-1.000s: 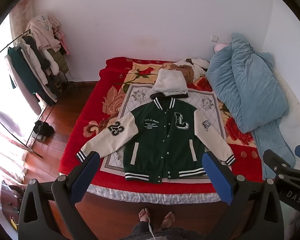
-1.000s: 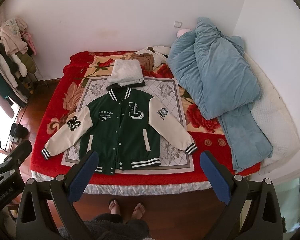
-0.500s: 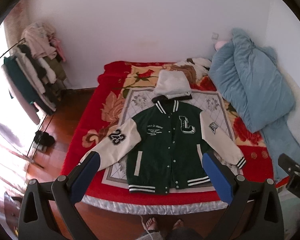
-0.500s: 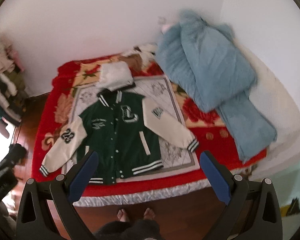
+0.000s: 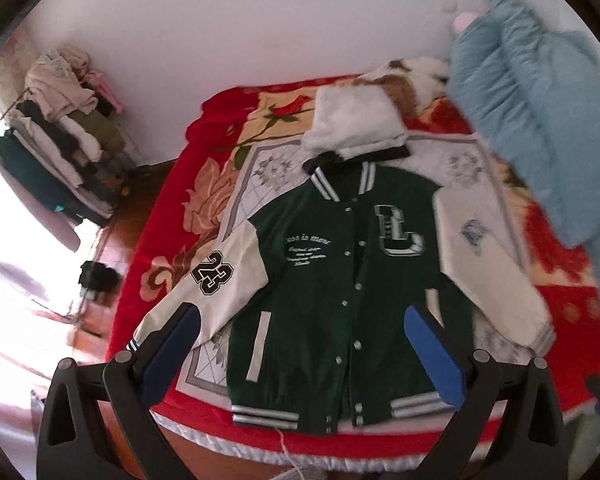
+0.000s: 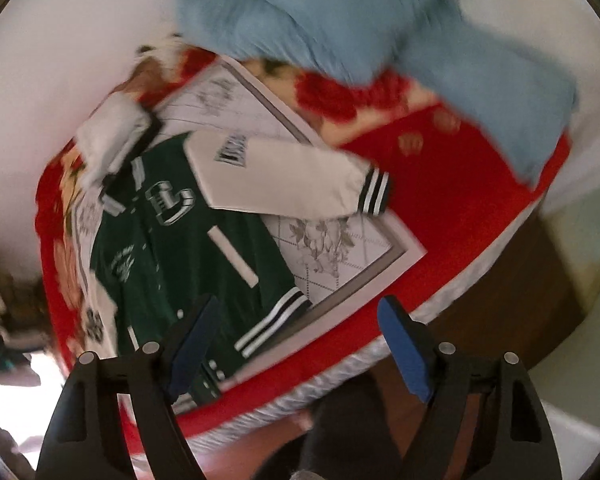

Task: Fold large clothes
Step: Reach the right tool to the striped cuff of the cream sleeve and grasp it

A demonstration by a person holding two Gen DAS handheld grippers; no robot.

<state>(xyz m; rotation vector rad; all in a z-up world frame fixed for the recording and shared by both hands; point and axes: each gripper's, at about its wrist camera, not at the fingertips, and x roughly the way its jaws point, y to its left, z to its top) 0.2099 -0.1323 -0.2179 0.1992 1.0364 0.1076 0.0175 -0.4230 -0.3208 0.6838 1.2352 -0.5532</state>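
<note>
Fold not yet begun.
The varsity jacket [image 5: 340,280] lies flat, unfolded, sleeves out, on the bed [image 5: 572,312]. Left gripper [image 5: 300,344] spread, empty; right gripper [image 6: 296,344], jaws just narrowed, empty.

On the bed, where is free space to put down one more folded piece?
Free: the red blanket between the jacket's right cuff, the blue duvet and the bed's front edge. Also the flowered strip left of the numbered sleeve. Crowded: above the collar, where the white folded garment lies.
</note>
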